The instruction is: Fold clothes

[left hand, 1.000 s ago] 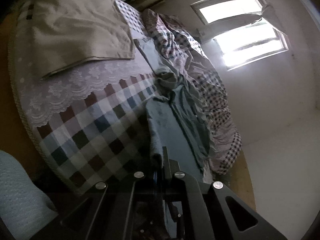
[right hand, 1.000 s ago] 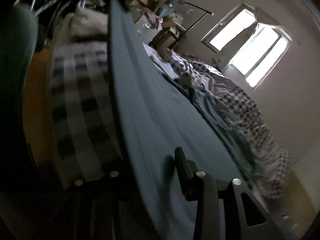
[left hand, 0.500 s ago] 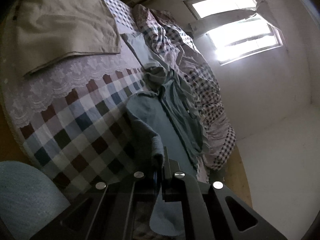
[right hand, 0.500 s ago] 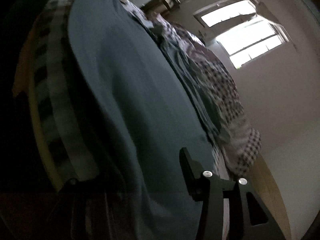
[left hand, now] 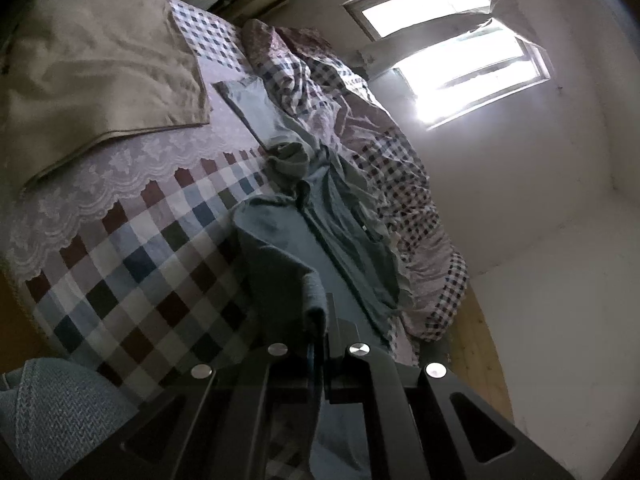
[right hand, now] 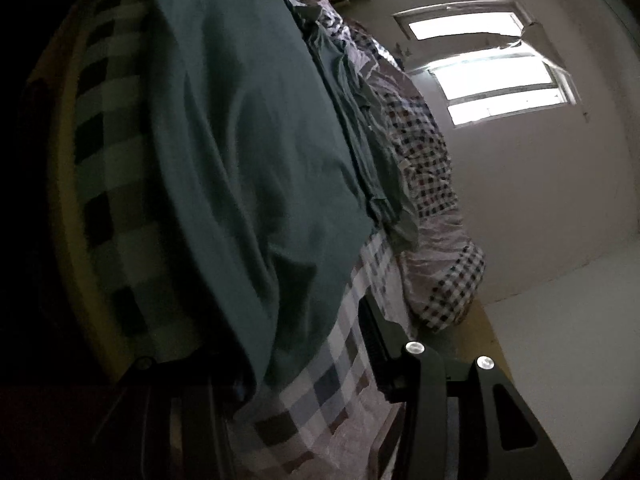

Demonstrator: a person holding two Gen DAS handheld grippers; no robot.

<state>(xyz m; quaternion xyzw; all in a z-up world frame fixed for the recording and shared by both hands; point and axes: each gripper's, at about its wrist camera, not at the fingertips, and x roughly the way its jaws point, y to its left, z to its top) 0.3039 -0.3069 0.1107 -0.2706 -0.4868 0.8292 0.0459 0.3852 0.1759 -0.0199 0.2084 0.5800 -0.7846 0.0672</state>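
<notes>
Teal shirt (left hand: 280, 256) pinched in left claw (left hand: 320, 320) | right claw (right hand: 316, 344) spread, jaws just closing slightly, fabric between unclamped | risk: hem slides off bed (left hand: 132, 264) edge, skewing fold

Daylight enters through the window (left hand: 452, 60), which is blown out to pure white in both views, with a hazy glare spilling onto the wall (left hand: 560, 184) beside it. The light falls off sharply away from the window: in the left view the bed (left hand: 132, 264) is moderately lit and fairly sharp, while the near bottom edge sinks into shadow. The right view is much dimmer; its far side from the window is almost black, and the shirt (right hand: 248, 152) is soft with motion blur and underexposed. Both views bend strongly, the window frame and bed edges curving, with dark vignetting in the corners.
</notes>
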